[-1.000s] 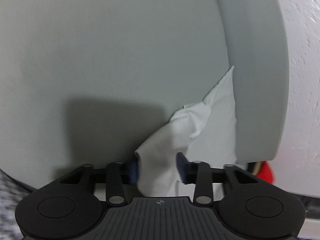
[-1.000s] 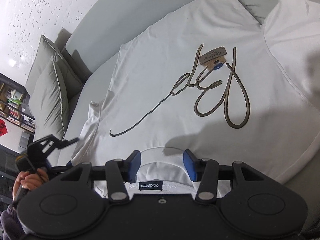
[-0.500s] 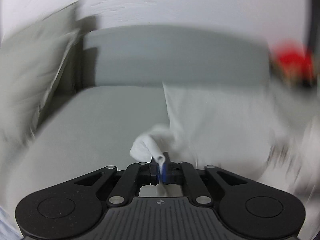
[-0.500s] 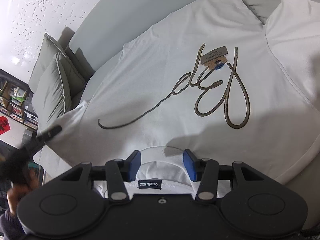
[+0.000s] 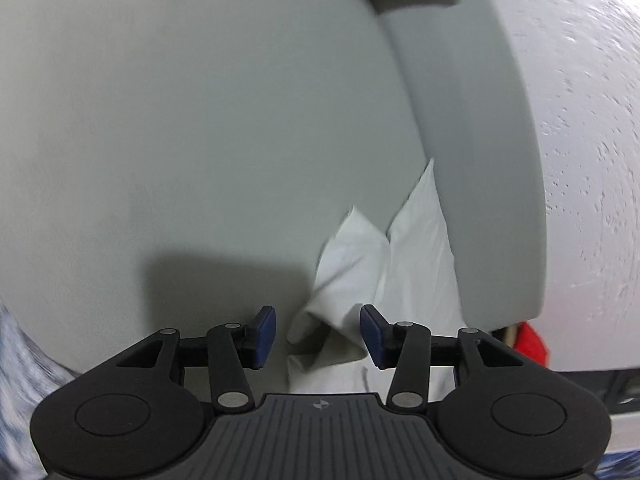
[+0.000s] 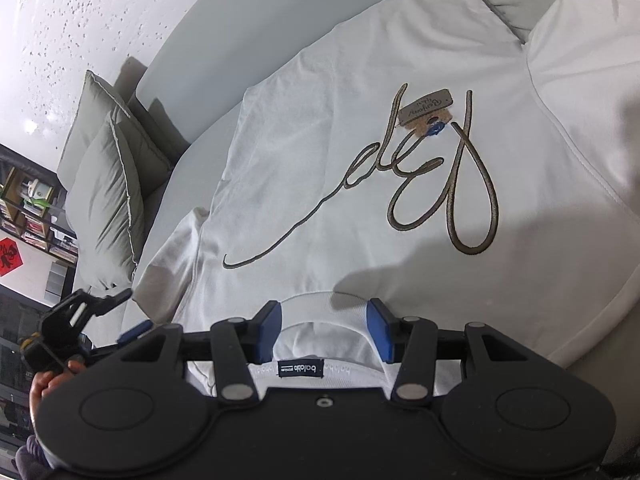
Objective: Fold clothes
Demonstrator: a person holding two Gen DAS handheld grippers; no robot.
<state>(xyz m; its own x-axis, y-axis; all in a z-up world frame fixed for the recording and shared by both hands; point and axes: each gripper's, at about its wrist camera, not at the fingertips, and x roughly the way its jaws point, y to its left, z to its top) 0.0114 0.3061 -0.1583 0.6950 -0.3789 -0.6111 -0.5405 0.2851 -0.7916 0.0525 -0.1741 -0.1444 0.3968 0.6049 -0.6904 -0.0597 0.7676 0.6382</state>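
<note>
While the left gripper (image 5: 318,336) points down at the grey sofa seat (image 5: 200,140), its blue fingers (image 5: 264,334) stand apart and have just been opening. A bunched white sleeve (image 5: 352,264) of the T-shirt lies between and just beyond them, and neither pad seems to press on it. Probably it has been let go so that it rests where it was laid. Beyond the sleeve, the shirt's edge runs along the foot of the sofa's backrest (image 5: 472,152), with a speckled white wall (image 5: 580,120) behind. No writing shows in this view.

In the right wrist view, the white T-shirt (image 6: 360,160) lies spread front-up over the seat, which is presumably how it was flattened for folding. The right gripper (image 6: 324,330) hovers at the collar (image 6: 320,304) with its fingers (image 6: 378,330) apart, straddling the neckline; the pads do not appear to pinch the cloth. A small black neck label (image 6: 301,369) reads "balabala", seen upside down. Across the chest runs a looping bronze script (image 6: 420,184) I cannot read with confidence, and a brown hang tag (image 6: 426,108) carries cursive too small to make out. Grey cushions (image 6: 104,184) are propped at the sofa's far end. At lower left a hand (image 6: 48,384) holds the other gripper beside the sleeve.
</note>
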